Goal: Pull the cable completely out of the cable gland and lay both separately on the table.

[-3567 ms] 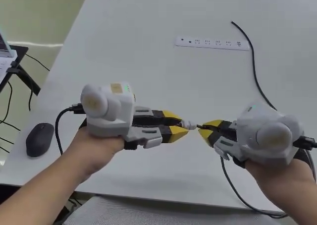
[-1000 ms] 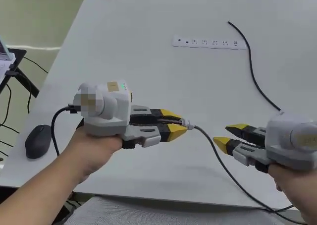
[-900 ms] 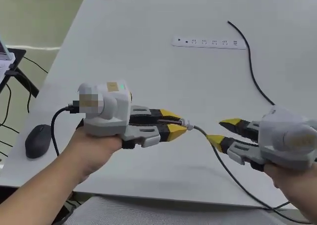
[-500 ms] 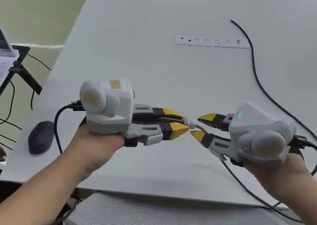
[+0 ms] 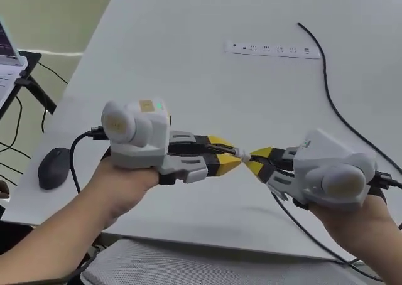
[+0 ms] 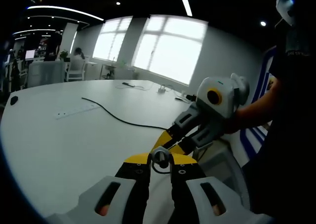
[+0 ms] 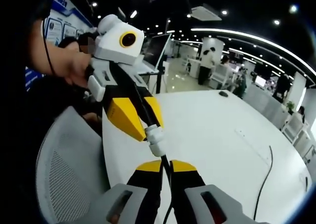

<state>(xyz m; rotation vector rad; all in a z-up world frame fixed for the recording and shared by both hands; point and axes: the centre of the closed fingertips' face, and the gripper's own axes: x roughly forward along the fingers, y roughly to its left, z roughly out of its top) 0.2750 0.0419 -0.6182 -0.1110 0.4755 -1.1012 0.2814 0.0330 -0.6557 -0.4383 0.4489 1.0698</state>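
We hold both tongs up over the near edge of the white surface (image 5: 188, 71), tip to tip. The left tongs (image 5: 233, 160) are closed on the cable gland (image 7: 155, 137), a small white fitting that sticks out past their yellow tips. In the left gripper view we see the gland end-on, pinched between the two jaws. The right tongs (image 5: 256, 161) sit just beside the gland and are closed on the black cable (image 7: 165, 167), which comes out of the gland's end and runs straight down between their jaws. The cable seems to be in the gland yet, though the joint is small in the head view. Below the right tongs the cable hangs off toward the front edge of the surface. Farther back lie a white power strip (image 5: 271, 49) and another black lead (image 5: 331, 100), well apart from us. A dark mouse (image 5: 53, 167) rests by the left edge.
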